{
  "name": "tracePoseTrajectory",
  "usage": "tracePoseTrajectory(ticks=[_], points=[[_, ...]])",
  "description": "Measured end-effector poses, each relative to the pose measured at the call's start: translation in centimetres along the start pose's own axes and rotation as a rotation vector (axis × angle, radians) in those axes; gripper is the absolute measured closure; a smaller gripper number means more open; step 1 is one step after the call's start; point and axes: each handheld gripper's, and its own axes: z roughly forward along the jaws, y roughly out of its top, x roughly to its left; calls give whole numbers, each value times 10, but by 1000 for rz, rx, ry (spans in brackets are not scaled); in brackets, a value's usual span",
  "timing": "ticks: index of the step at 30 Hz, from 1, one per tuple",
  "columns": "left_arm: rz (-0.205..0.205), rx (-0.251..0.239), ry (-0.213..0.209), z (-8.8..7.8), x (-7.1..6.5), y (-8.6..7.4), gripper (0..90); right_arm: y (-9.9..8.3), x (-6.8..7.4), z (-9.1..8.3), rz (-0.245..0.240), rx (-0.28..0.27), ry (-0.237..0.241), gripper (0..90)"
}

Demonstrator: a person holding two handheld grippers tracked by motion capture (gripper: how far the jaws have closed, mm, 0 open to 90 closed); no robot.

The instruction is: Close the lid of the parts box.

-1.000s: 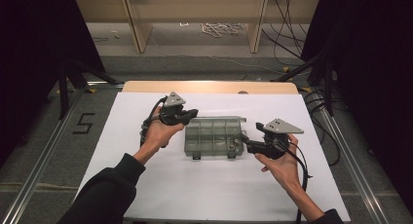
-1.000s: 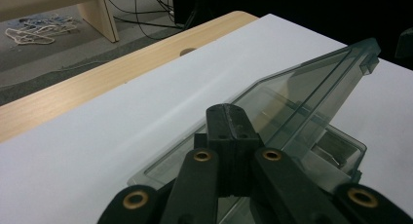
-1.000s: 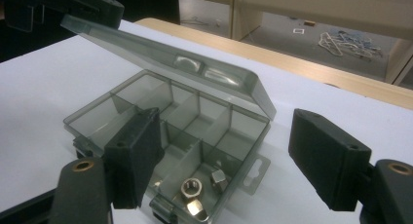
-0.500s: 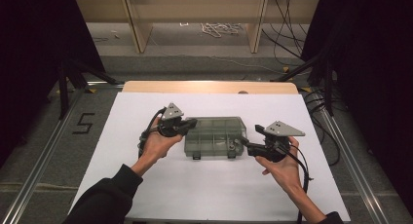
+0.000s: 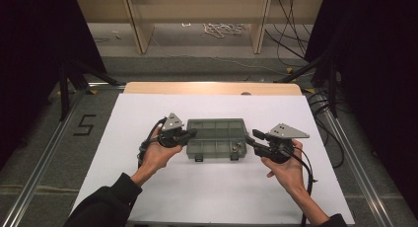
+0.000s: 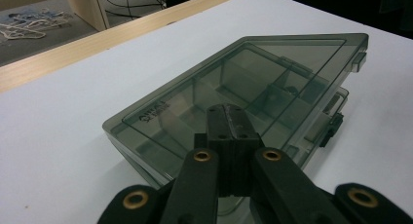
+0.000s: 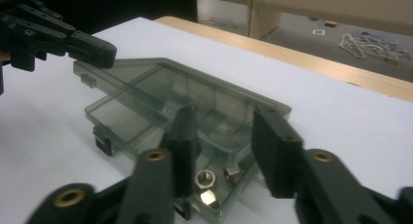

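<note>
Showing a translucent grey compartment box (image 5: 216, 138) lying flat near the middle of the white table (image 5: 148, 197), its lid slightly ajar at the end nearest the right gripper (image 5: 256, 139), where loose metal nuts (image 7: 204, 182) sit in a corner compartment. The left gripper (image 5: 190, 134) has its jaws fully shut and empty, their tips resting on or just above the lid at the box's left end. The right gripper's jaws have just been closing; they stand part open, straddling the right corner of the lid without visibly pressing on it. The box is judged light, rigid and smooth, so it may slide on the table when pushed; thin plastic walls and hinges could crack under a hard squeeze. The lid edge or the short end walls offer the best hold, and the small front latches (image 5: 198, 159) give purchase for opening. Tilting would spill the nuts between compartments. Nothing else lies on the table; wooden shelving (image 5: 138, 19) and cables (image 5: 222, 28) stand well apart beyond it.
</note>
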Motion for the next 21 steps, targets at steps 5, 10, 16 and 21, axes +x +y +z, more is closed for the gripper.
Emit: tracePoseTrajectory(ticks=[5,10,16,21], points=[[-3,1,-3,-2,-1,-6,900,-5,-3,5,-6,4,26,773],[-23,3,-8,-3,-1,-14,900,-10,-5,12,-46,13,33,840],[-16,17,-13,-5,0,-22,900,-18,-8,20,-58,46,41,869],[-23,18,-19,-6,0,-27,900,-22,-9,25,-64,72,41,873]])
